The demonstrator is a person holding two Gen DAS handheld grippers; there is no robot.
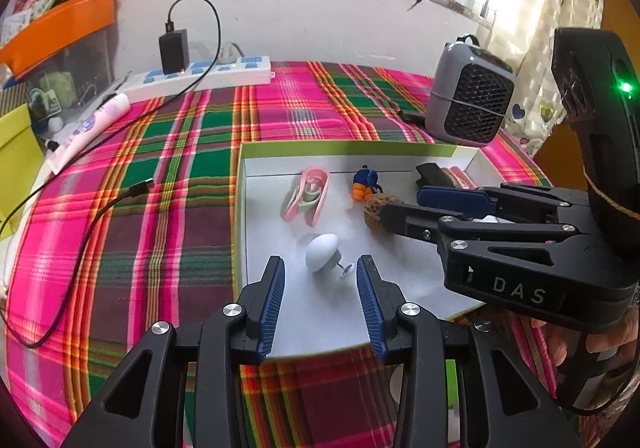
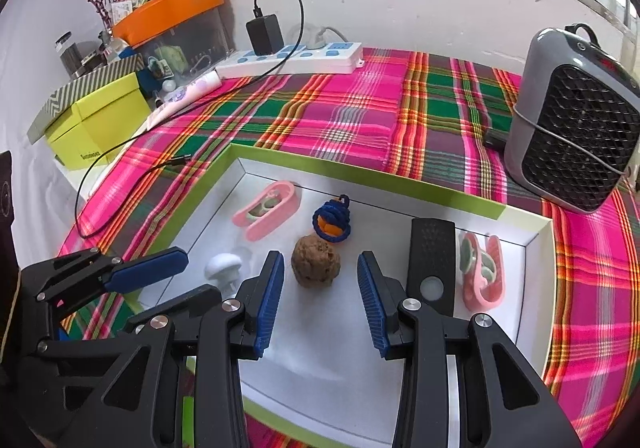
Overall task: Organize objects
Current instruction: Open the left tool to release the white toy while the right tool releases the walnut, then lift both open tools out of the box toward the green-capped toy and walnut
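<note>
A: Where do the two grippers stand?

B: The left gripper (image 1: 320, 304) is parted and empty, the small white mushroom-shaped plug light (image 1: 322, 252) lying just ahead between its blue pads, pin end toward the right finger. The right gripper (image 2: 320, 304) is likewise parted, the brown wrinkled walnut (image 2: 316, 262) sitting free just ahead.

A: And around them?

B: Both things lie in a shallow white green-rimmed box lid (image 2: 360, 175) on the pink-and-green plaid desk (image 2: 360, 115), below a window.
</note>
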